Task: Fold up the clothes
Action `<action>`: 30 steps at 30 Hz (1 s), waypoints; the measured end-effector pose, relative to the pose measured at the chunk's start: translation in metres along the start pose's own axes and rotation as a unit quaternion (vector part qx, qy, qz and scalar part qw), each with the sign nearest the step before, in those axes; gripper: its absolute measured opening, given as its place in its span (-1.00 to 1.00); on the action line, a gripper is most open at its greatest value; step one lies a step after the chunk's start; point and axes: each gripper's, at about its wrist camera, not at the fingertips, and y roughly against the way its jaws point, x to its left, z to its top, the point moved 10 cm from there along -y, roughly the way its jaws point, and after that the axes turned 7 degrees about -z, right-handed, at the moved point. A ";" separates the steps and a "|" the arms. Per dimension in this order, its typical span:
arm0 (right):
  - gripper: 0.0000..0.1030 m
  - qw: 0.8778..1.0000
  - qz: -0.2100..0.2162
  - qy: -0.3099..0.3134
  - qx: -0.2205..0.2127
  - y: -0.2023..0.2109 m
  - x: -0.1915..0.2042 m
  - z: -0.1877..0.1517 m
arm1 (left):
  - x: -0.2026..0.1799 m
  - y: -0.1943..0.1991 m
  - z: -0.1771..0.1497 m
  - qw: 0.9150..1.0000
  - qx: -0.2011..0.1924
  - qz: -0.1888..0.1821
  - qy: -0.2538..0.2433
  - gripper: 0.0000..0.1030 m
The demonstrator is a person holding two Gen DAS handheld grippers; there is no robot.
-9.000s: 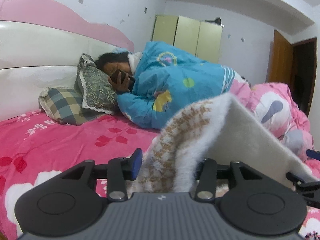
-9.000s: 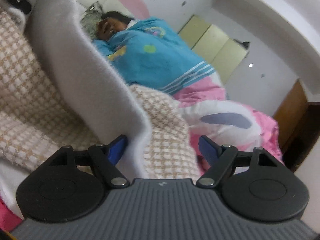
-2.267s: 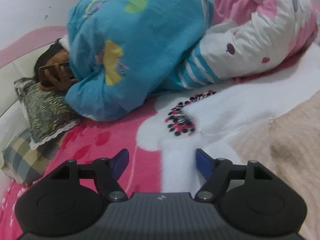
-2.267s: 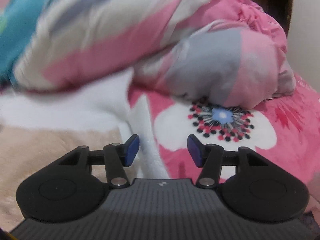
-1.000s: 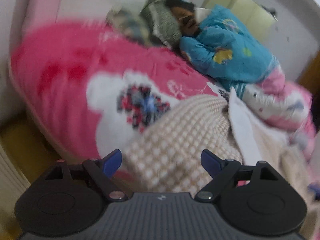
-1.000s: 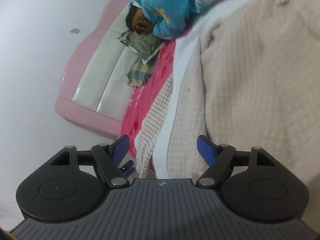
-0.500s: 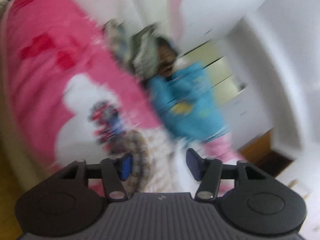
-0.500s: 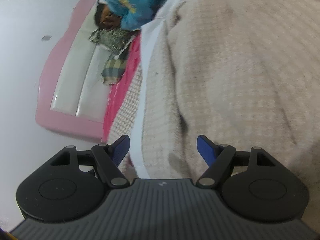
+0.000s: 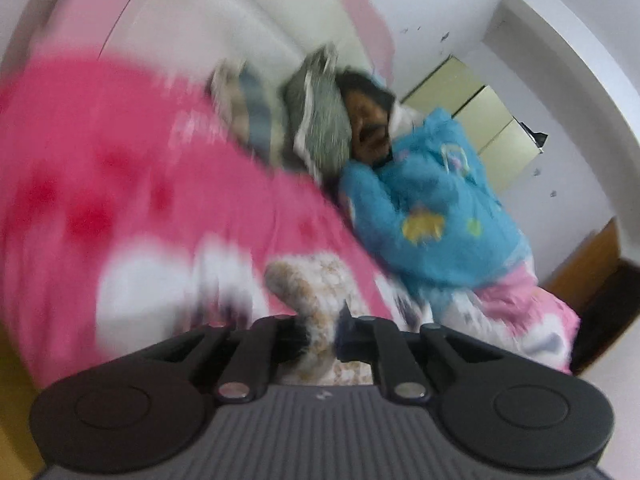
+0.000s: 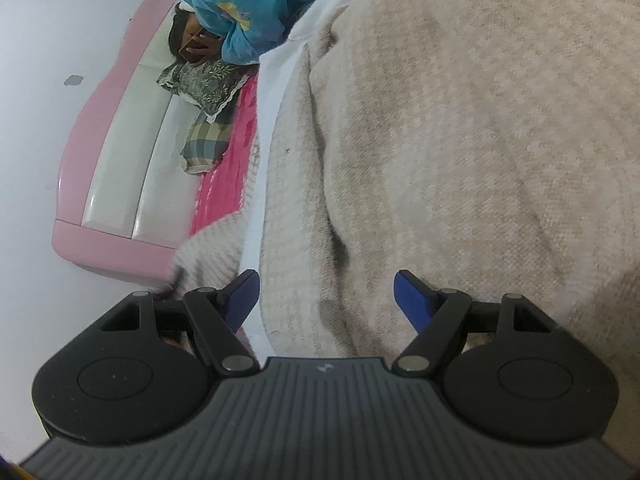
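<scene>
A beige checked fleece garment (image 10: 460, 152) with a white lining lies spread over the bed and fills most of the right wrist view. My right gripper (image 10: 326, 298) is open just above its near edge, with the blue pads wide apart. In the blurred left wrist view my left gripper (image 9: 320, 332) is shut on a bunched fold of the same garment (image 9: 312, 284), which sticks up between its fingers.
A person in a blue fleece top (image 9: 432, 208) lies on the pink flowered bed sheet (image 9: 120, 184), head on pillows (image 9: 320, 120) by the pink and white headboard (image 10: 116, 152). A pink quilt (image 9: 532, 312), a yellow wardrobe (image 9: 484, 120) and a brown door (image 9: 592, 272) are beyond.
My left gripper has closed on a fold of the garment and swung while moving fast. My right gripper has stayed open and edged closer over the garment.
</scene>
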 end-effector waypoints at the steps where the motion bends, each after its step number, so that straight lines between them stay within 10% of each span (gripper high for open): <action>1: 0.44 1.000 -0.002 -0.001 -0.001 0.000 0.000 0.001 | -0.006 0.000 0.027 1.000 -0.021 0.002 -0.012 -0.81; 7: 0.45 1.000 -0.008 -0.010 -0.017 0.000 -0.006 0.012 | -0.012 -0.025 0.110 0.993 -0.045 0.055 -0.099 -0.81; 14: 0.44 0.999 -0.016 -0.021 -0.018 -0.005 -0.018 0.021 | 0.121 -0.120 0.051 0.968 0.091 0.202 -0.115 -0.59; 23: 0.45 0.999 -0.017 -0.014 -0.025 -0.005 -0.019 0.026 | 0.119 -0.064 0.095 0.981 0.001 0.184 -0.055 -0.05; 30: 0.47 0.999 0.008 0.013 -0.037 0.010 -0.005 0.024 | -0.019 -0.033 0.056 0.974 0.025 0.136 -0.182 0.32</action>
